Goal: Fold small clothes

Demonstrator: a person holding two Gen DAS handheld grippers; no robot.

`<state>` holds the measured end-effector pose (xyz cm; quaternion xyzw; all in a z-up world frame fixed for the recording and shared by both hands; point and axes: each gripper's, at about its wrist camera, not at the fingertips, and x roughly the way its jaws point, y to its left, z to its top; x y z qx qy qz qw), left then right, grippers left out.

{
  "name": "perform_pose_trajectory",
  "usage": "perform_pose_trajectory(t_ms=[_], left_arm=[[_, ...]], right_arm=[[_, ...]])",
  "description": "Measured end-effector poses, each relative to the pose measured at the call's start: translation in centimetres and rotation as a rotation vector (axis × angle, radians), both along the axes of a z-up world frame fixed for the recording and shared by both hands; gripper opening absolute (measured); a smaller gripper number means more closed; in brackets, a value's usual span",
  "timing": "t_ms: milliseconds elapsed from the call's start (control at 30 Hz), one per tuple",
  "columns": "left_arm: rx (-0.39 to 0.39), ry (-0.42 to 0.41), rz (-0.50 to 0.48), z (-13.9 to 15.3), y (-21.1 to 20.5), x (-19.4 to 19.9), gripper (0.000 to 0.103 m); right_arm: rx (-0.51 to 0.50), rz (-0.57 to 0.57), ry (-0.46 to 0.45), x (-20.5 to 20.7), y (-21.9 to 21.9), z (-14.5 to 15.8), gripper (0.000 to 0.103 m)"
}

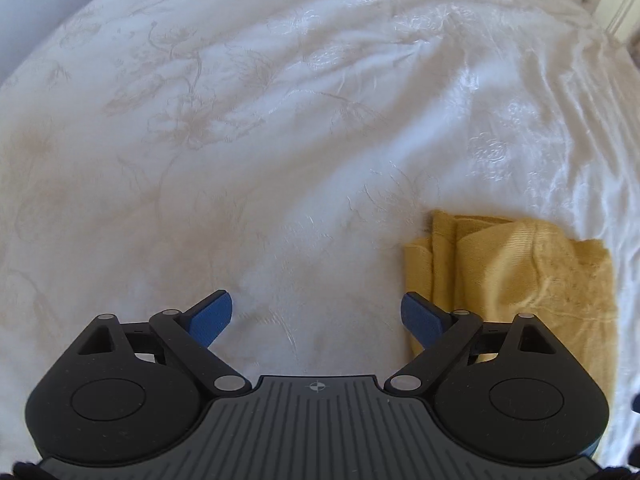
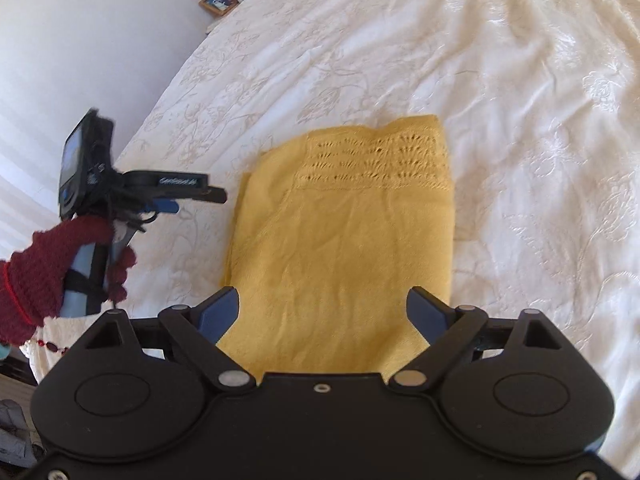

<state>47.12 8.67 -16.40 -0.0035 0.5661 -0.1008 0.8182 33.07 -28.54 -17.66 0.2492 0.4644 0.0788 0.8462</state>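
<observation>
- Left claw (image 1: 316, 316): jaws wide, nothing between the blue pads (image 1: 212, 316), only bare white bedspread (image 1: 240, 140) under the gap.
- Left claw points steeply down at the bed; no contact with any cloth visible.
- Yellow knit garment (image 1: 520, 280) lies folded flat on the bedspread, to the right of the left claw; its near-left edge runs behind the right-hand pad in the left wrist view. Touching or not: cannot tell.
- Right claw (image 2: 322, 312): jaws wide, pads not pressing on anything.
- Garment (image 2: 344, 240) sits straight ahead of and below the right claw, filling the gap between its two pads in the view; the cloth lies flat, not lifted or pinched.
- Garment shape from the right claw: roughly rectangular, lace-pattern band across the far end, plain knit toward the claw.
- Left claw (image 2: 208, 196) shows in the right wrist view off to the left, just beside the garment's left edge, above the bedspread (image 2: 520, 120).
- Hand (image 2: 52, 264) in a dark red knit glove grips the left claw's handle.
- Framed picture (image 2: 218, 2) far off, past the bed's far-left corner.
</observation>
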Motion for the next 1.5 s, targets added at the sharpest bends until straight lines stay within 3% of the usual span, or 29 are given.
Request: perform_pose_trajectory(t_ms=[100, 300, 400, 667, 767, 867, 1100, 1300, 1333, 1467, 1500], left_arm=[[-0.104, 0.045, 0.016, -0.1, 1.0, -2.2, 0.093], [-0.185, 0.097, -0.031, -0.4, 0.3, -7.6, 0.093], [-0.187, 0.097, -0.059, -0.4, -0.9, -9.6, 0.093], [-0.163, 0.068, -0.194, -0.6, -4.3, -14.5, 0.091], [-0.172, 0.085, -0.211, -1.1, -4.9, -15.8, 0.07], [-0.172, 0.075, -0.226, -1.1, -5.2, -16.5, 0.064], [-0.193, 0.044, -0.228, -0.8, -5.5, -17.8, 0.06], [-0.25, 0.059, -0.13, -2.5, -4.6, -15.5, 0.059], [-0.259, 0.051, -0.122, -2.5, -4.6, -15.3, 0.057], [-0.207, -0.028, -0.128, -1.8, -5.1, -15.0, 0.016], [-0.205, -0.028, -0.136, -1.8, -5.1, -15.0, 0.015]], right_arm=[[0.007, -0.035, 0.003, 1.2, -1.8, -0.4, 0.098], [0.041, -0.087, 0.048, 3.1, -4.3, -2.2, 0.098], [0.037, -0.095, 0.081, 3.6, -4.6, -2.7, 0.098], [-0.121, 0.076, -0.023, 3.8, -0.1, 0.2, 0.098], [-0.135, 0.148, -0.055, 4.2, 2.0, 1.0, 0.098], [-0.138, 0.203, -0.069, 4.8, 3.8, 1.5, 0.097], [-0.116, 0.254, -0.061, 6.0, 5.6, 1.6, 0.097], [-0.139, 0.319, -0.035, 7.2, 7.1, 1.5, 0.097], [-0.148, 0.329, -0.034, 7.5, 7.5, 1.6, 0.097], [-0.218, 0.367, -0.031, 9.9, 9.5, 1.8, 0.096], [-0.235, 0.372, -0.028, 10.7, 10.0, 1.7, 0.094]])
